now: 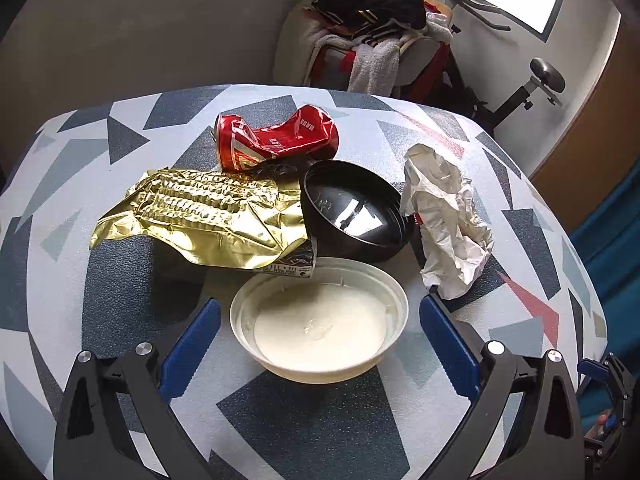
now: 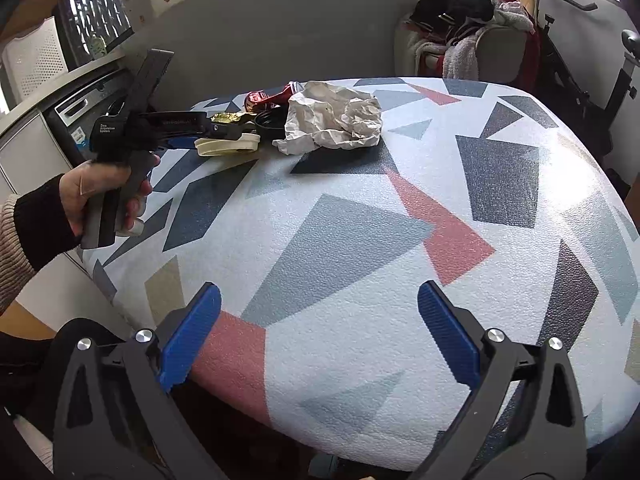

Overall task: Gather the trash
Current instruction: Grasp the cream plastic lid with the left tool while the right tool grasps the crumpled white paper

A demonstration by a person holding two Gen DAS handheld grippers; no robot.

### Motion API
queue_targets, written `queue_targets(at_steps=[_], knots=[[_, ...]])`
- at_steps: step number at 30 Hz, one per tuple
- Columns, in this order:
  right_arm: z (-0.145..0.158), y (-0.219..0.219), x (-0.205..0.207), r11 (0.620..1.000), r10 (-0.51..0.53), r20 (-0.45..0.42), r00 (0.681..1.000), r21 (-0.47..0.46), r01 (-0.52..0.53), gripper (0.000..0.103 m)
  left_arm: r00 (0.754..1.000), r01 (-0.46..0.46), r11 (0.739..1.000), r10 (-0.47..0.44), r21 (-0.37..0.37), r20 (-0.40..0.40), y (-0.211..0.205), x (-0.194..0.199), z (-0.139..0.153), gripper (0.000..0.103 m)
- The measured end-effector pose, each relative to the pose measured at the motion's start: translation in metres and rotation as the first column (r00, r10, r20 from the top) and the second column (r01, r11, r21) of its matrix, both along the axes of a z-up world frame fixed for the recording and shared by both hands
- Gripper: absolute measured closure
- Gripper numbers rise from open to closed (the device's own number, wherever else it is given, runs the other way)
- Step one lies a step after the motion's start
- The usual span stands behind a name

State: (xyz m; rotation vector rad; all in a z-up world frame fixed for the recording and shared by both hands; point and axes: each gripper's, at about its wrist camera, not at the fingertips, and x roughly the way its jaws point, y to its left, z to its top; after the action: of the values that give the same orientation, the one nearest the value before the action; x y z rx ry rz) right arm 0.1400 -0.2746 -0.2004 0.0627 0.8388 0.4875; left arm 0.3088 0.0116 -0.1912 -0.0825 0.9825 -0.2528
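In the left wrist view a white plastic lid [image 1: 320,322] lies on the table between the open fingers of my left gripper [image 1: 320,334]. Behind it lie a black bowl-shaped lid [image 1: 356,212], a gold foil wrapper [image 1: 204,214], a crushed red can [image 1: 276,138] and a crumpled white paper [image 1: 448,216]. In the right wrist view my right gripper [image 2: 320,330] is open and empty above the table's near edge. The left gripper [image 2: 208,128] shows there at the far left, by the white lid [image 2: 226,146] and the crumpled paper [image 2: 334,118].
The table [image 2: 360,240] has a cloth with grey, blue and red shapes. A chair piled with clothes [image 1: 372,36] stands behind it, and exercise equipment [image 1: 536,84] stands to the right. A white cabinet [image 2: 32,152] is at the left.
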Motion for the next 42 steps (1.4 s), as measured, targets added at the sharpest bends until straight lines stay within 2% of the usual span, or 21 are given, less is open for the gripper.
queue_targets(at_steps=[6, 14, 19, 20, 23, 29, 32, 36, 40, 41, 42], knots=[[0.005, 0.003, 0.009, 1.000, 0.002, 0.012, 1.000, -0.007, -0.001, 0.006, 1.000, 0.002, 1.000, -0.002, 0.006, -0.030, -0.001, 0.004, -0.016, 0.006], [0.010, 0.014, 0.018, 1.000, 0.024, 0.027, 0.999, -0.012, -0.023, 0.006, 0.999, 0.035, 0.999, -0.034, 0.026, -0.025, -0.011, -0.002, -0.020, 0.006], [0.014, 0.018, 0.021, 0.999, 0.018, 0.051, 0.999, -0.033, -0.017, 0.006, 0.999, 0.045, 0.993, -0.044, 0.111, -0.010, -0.021, -0.005, -0.025, 0.006], [0.015, 0.018, 0.022, 0.999, 0.010, 0.066, 0.998, -0.043, -0.008, 0.006, 0.999, 0.038, 0.993, -0.037, 0.114, -0.012, -0.021, -0.005, -0.025, 0.017], [0.019, 0.021, 0.030, 0.996, -0.018, 0.071, 0.997, -0.081, 0.024, 0.006, 0.999, 0.043, 0.991, -0.043, 0.129, -0.003, -0.021, -0.010, -0.021, 0.020], [0.032, 0.044, 0.072, 0.990, -0.020, 0.114, 0.993, -0.139, 0.035, 0.006, 0.998, 0.034, 0.997, -0.037, 0.066, 0.044, -0.007, -0.041, -0.006, 0.020], [0.029, 0.071, 0.103, 0.984, 0.000, 0.109, 0.994, -0.176, 0.019, 0.013, 0.997, 0.031, 0.999, -0.034, 0.043, 0.073, 0.001, -0.057, 0.003, 0.020], [0.011, 0.113, 0.147, 0.963, 0.018, 0.082, 0.997, -0.271, 0.005, 0.023, 0.996, 0.024, 1.000, -0.026, 0.016, 0.084, 0.011, -0.073, 0.009, 0.020], [-0.005, 0.133, 0.181, 0.949, -0.037, 0.048, 0.998, -0.311, 0.050, 0.027, 0.994, 0.029, 0.999, -0.032, 0.021, 0.105, 0.016, -0.089, 0.016, 0.020], [-0.008, 0.135, 0.187, 0.947, -0.046, 0.037, 0.998, -0.315, 0.055, 0.030, 0.994, 0.031, 0.999, -0.033, 0.020, 0.108, 0.017, -0.092, 0.017, 0.020], [-0.011, 0.137, 0.191, 0.944, -0.048, 0.024, 0.999, -0.326, 0.053, 0.040, 0.993, 0.033, 0.999, -0.035, 0.021, 0.113, 0.018, -0.095, 0.018, 0.020]])
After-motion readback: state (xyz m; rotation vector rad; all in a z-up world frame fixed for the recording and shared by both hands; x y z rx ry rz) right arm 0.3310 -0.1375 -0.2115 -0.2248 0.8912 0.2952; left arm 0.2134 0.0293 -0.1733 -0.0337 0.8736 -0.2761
